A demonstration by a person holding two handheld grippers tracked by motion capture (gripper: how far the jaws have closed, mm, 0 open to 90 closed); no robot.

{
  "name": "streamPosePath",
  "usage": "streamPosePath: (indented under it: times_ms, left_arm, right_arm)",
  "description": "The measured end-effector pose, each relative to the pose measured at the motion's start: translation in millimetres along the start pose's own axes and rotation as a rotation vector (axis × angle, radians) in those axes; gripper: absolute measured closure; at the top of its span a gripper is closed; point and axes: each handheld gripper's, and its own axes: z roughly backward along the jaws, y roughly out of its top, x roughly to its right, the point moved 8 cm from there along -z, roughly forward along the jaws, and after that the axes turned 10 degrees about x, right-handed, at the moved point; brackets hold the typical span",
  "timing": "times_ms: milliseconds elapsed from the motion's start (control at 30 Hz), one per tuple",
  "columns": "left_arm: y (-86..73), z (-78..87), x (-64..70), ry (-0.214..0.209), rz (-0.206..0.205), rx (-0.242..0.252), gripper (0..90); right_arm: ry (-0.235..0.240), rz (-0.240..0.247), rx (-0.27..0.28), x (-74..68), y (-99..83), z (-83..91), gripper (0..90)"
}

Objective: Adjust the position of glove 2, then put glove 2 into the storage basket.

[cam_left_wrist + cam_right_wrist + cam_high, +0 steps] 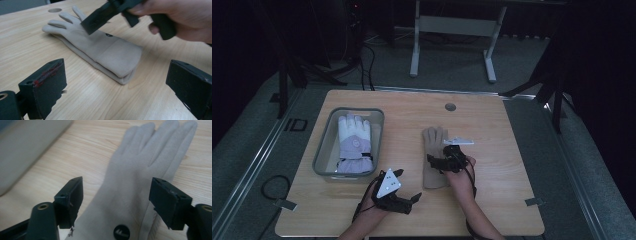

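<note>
Fabric this thin should handle as light, limp and floppy: the beige glove [434,157] lies flat on the desk [502,145], fingers pointing away from the person, its cuff towards the near edge, just right of the grey bin [323,145] that holds a white and lilac glove [354,142]. Right hand-held gripper [116,202] hovers over the palm area with its jaws spread wide, one on each side of the glove, gripping nothing; a small dark round button [121,231] sits just below them. Left hand-held gripper [115,85] waits near the cuff end, also wide open and empty. A pinch across the doubled cuff, where the layers are thickest, looks the surest hold; lifted from one point, the glove will likely droop and trail, and its smooth knit could slip from a shallow bite.
</note>
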Motion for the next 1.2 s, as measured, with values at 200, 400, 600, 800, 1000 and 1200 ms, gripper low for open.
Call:
streamPosePath:
  times_ms: [200,400,600,800,1000,1200]
  left_arm:
    - [-1.5,-6.7,0.5,-0.010,-0.059,-0.001,3.1]
    - [-2.5,-14.6,10.3,-0.118,-0.020,-0.026,5.1]
    - [-4.0,-22.7,14.5,-0.145,-0.010,-0.111,9.1]
    - [-1.6,-33.9,20.1,-0.246,-0.113,-0.161,13.7]
    - [4.1,-47.9,26.2,-0.314,-0.175,-0.176,15.1]
    - [0.2,-68.9,24.5,-0.351,-0.213,-0.221,22.8]
  right_arm:
    - [0.141,0.164,0.051,3.4,3.1,11.4,13.8]
    - [0.231,0.221,0.063,20.2,5.6,26.2,18.5]
    - [0.290,0.150,0.040,34.9,4.2,37.9,11.9]
    - [0.258,0.181,0.074,43.1,11.9,30.6,16.6]
    - [0.238,0.163,0.078,50.8,24.3,6.5,18.0]
    - [0.179,0.171,0.034,58.5,27.0,-37.6,16.1]
